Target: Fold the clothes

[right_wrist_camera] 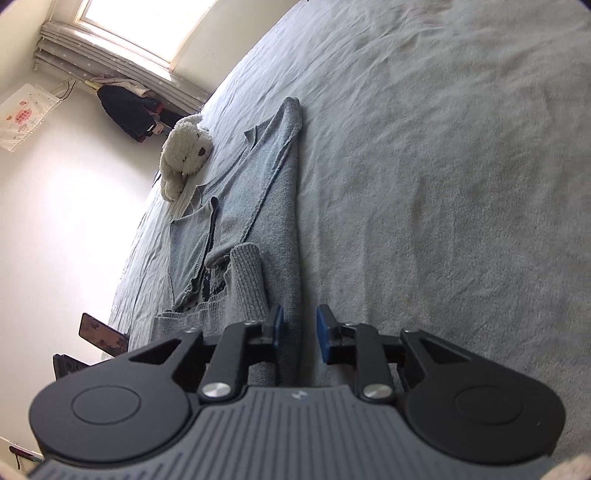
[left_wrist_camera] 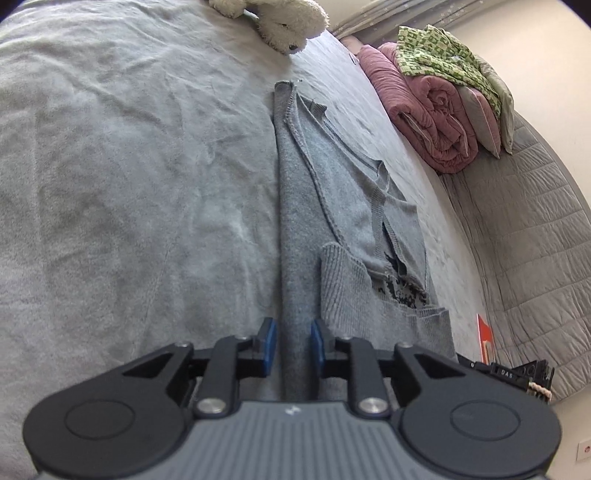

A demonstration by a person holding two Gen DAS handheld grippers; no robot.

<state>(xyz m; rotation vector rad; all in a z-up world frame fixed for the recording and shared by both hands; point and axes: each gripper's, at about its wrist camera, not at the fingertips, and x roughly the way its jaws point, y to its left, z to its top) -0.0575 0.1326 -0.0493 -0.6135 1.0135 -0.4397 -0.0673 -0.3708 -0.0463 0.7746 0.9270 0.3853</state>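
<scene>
A grey knit sweater (left_wrist_camera: 332,184) lies on the grey bed sheet (left_wrist_camera: 129,184), folded lengthwise, with a ribbed sleeve cuff (left_wrist_camera: 340,280) and a dark pattern on top. My left gripper (left_wrist_camera: 294,339) is open low over the sweater's near end, and the long folded edge runs between its blue pads (left_wrist_camera: 271,339). In the right wrist view the same sweater (right_wrist_camera: 236,192) stretches away over the sheet (right_wrist_camera: 443,184). My right gripper (right_wrist_camera: 300,328) is open, straddling the folded edge. Cloth lies by its left pad and bare sheet by its right pad.
A white plush toy (left_wrist_camera: 288,22) (right_wrist_camera: 184,151) lies beyond the sweater. A rolled pink quilt (left_wrist_camera: 424,110) under a green patterned cloth (left_wrist_camera: 439,55) rests against the grey padded headboard (left_wrist_camera: 517,240). A dark phone (right_wrist_camera: 99,332) stands at the bed's edge.
</scene>
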